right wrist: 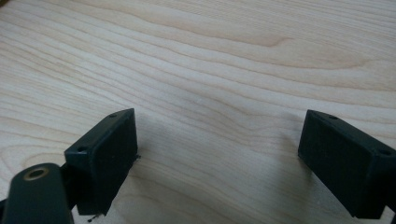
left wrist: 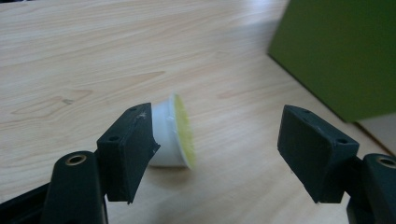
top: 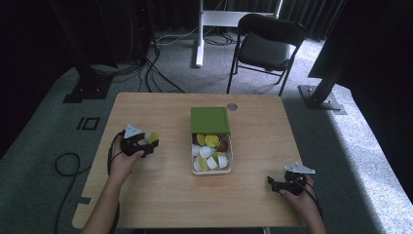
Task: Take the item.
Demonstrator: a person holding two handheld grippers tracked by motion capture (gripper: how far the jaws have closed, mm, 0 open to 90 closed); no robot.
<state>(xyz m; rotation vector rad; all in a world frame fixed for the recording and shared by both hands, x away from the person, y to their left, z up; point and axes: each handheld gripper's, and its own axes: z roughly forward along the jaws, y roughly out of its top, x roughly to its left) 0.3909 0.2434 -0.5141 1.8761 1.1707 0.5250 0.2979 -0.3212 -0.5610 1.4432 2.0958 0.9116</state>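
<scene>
The left gripper (left wrist: 217, 151) has its fingers spread, with nothing clamped between them. A white capsule with a yellow-green lid (left wrist: 173, 132) lies on its side on the wooden table (left wrist: 93, 56), just beyond the tip of the left-hand finger (left wrist: 128, 149) in the left gripper view and well apart from the other finger. Past the fingers to the right stands the green box lid (left wrist: 336, 51). The right gripper (right wrist: 224, 163) also has its fingers spread, above bare table (right wrist: 210, 70). In the high view, the white tray of capsules (top: 212, 152) sits between the two grippers.
</scene>
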